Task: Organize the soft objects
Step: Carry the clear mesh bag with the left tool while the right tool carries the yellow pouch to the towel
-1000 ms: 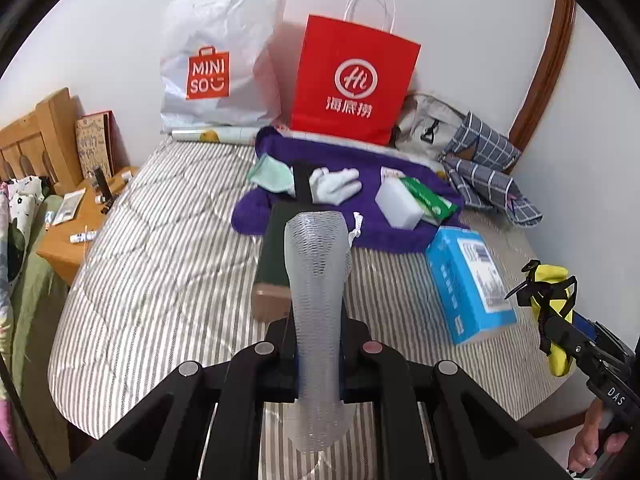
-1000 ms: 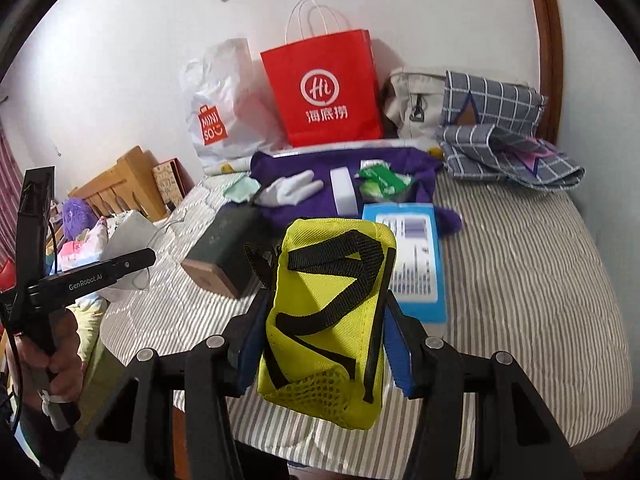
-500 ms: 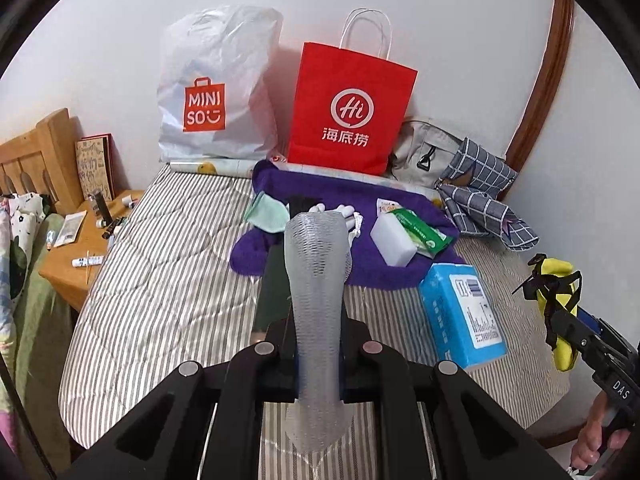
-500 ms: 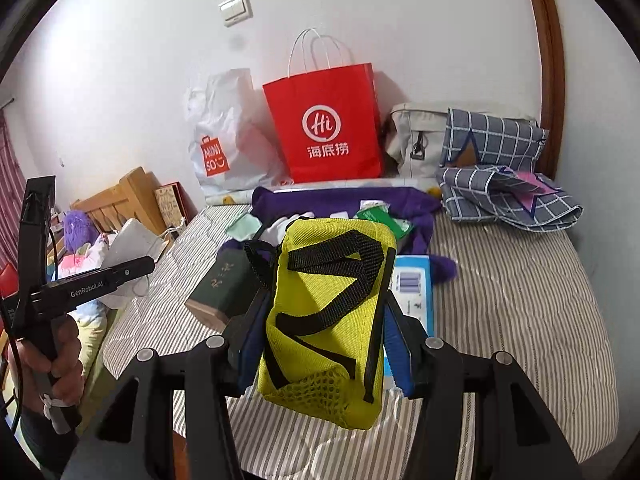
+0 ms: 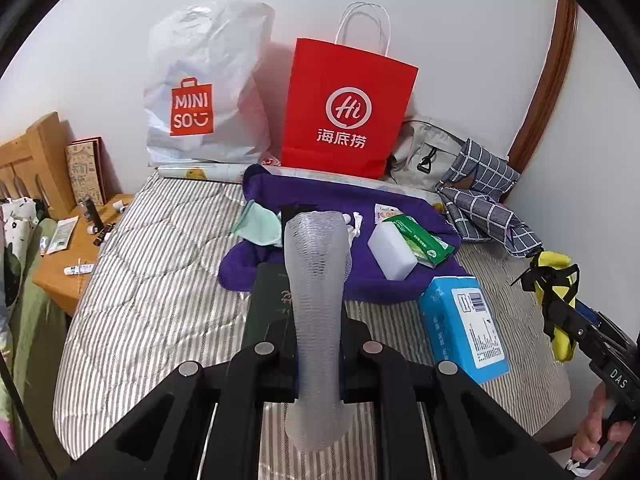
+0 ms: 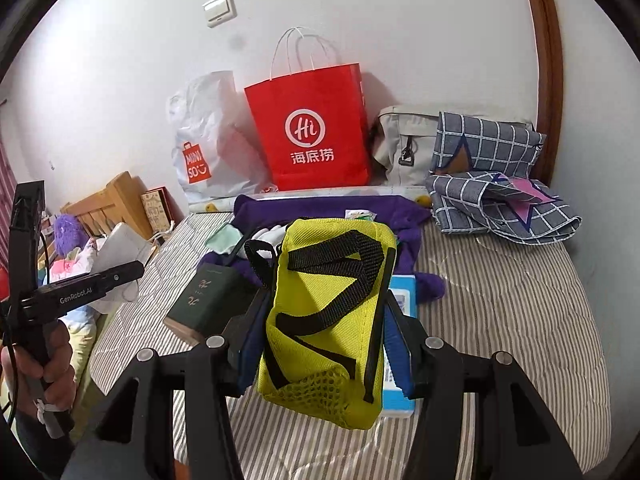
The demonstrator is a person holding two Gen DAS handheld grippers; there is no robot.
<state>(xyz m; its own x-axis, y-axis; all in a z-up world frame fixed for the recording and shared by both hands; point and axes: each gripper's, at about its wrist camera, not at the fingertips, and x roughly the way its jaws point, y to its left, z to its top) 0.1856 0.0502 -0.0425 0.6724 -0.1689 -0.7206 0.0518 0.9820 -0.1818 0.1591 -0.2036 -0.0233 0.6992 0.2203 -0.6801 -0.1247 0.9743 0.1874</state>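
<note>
Leaning against the white wall behind a striped bed [image 5: 152, 300], a white plastic bag [image 5: 204, 92] printed "MINISO" and a red paper bag [image 5: 344, 108] marked "Hi" with Chinese characters can be read. The left gripper [image 5: 318, 360] is seen clamped on a translucent white mesh sleeve [image 5: 316, 280], held upright above the bed. The right gripper [image 6: 326, 348] is closed on a yellow mesh pouch [image 6: 328, 320] with black straps, also held over the bed. "GenRobot.AI" is printed on the other gripper's body at the left edge of the right view. A dark green box [image 6: 204, 300] bears gold characters too small to read; a blue box [image 5: 464, 324] is partly hidden by the pouch.
</note>
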